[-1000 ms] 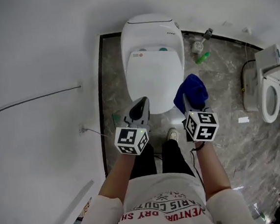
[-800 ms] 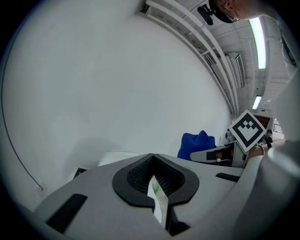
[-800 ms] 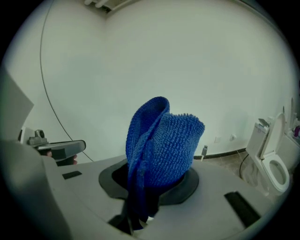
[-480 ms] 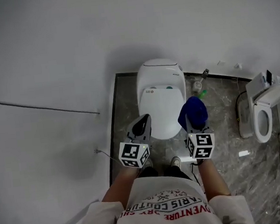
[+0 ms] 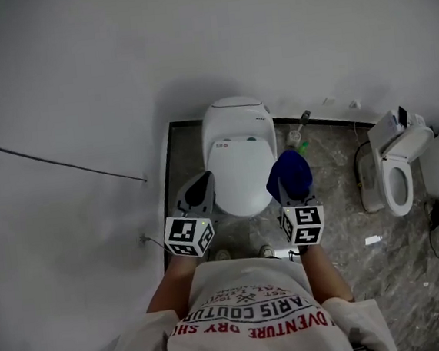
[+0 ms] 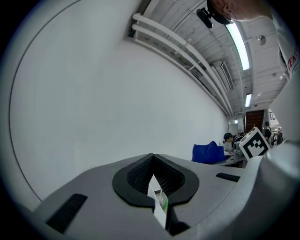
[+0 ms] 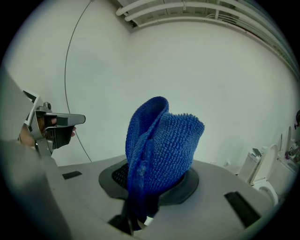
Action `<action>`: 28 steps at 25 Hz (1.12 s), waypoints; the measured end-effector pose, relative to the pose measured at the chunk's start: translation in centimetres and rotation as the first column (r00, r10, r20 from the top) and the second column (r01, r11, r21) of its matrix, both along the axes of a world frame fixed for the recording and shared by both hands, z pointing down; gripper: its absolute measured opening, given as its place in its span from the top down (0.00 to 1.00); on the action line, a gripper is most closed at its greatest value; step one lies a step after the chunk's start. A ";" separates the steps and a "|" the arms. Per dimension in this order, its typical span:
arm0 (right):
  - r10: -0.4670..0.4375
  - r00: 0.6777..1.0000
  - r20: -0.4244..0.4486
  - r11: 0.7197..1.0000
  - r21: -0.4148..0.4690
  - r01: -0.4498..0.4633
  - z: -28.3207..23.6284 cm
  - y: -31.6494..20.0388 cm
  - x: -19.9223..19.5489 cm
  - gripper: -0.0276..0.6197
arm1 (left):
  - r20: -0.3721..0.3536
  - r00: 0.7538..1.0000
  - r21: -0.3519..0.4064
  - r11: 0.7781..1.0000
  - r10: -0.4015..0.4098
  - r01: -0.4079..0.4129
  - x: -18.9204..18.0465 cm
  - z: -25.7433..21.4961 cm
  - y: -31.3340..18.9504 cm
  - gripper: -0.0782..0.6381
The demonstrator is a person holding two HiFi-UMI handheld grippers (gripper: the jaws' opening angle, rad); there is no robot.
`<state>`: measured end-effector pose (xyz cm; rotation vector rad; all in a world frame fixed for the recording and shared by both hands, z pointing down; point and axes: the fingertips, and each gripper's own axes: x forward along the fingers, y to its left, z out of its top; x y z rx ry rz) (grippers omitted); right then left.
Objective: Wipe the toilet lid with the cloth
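Observation:
The white toilet stands against the wall with its lid down. My right gripper is shut on a bunched blue cloth, held in the air near the toilet's front right corner. In the right gripper view the blue cloth sticks up from between the jaws of the right gripper and hides much of the wall ahead. My left gripper is shut and holds nothing, near the toilet's front left corner. In the left gripper view the left gripper points up at the bare wall.
A second toilet with its seat raised stands at the right. A spray bottle and a green bottle lie on the marble floor beside the first toilet. A cable runs along the white wall at the left.
The view has pulled back and up from the toilet. Both grippers have drawn towards my body, off the lid's front edge. The cloth stays in the right gripper.

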<state>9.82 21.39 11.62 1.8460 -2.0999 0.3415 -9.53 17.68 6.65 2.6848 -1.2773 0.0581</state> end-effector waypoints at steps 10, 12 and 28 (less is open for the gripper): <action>-0.009 1.000 -0.017 1.000 0.003 0.009 0.4 0.6 0.1 0.81 | -0.005 1.000 -0.025 1.000 0.000 0.000 0.3 0.8 0.5 0.88; -0.014 1.000 -0.018 1.000 0.004 0.014 0.6 0.5 -0.1 0.81 | -0.004 1.000 -0.027 1.000 0.001 -0.001 0.2 0.8 0.4 0.88; 0.027 0.999 -0.024 0.999 0.037 -0.026 -0.7 0.2 1.5 0.81 | -0.012 1.000 -0.041 0.999 -0.018 0.017 0.6 0.4 -0.7 0.88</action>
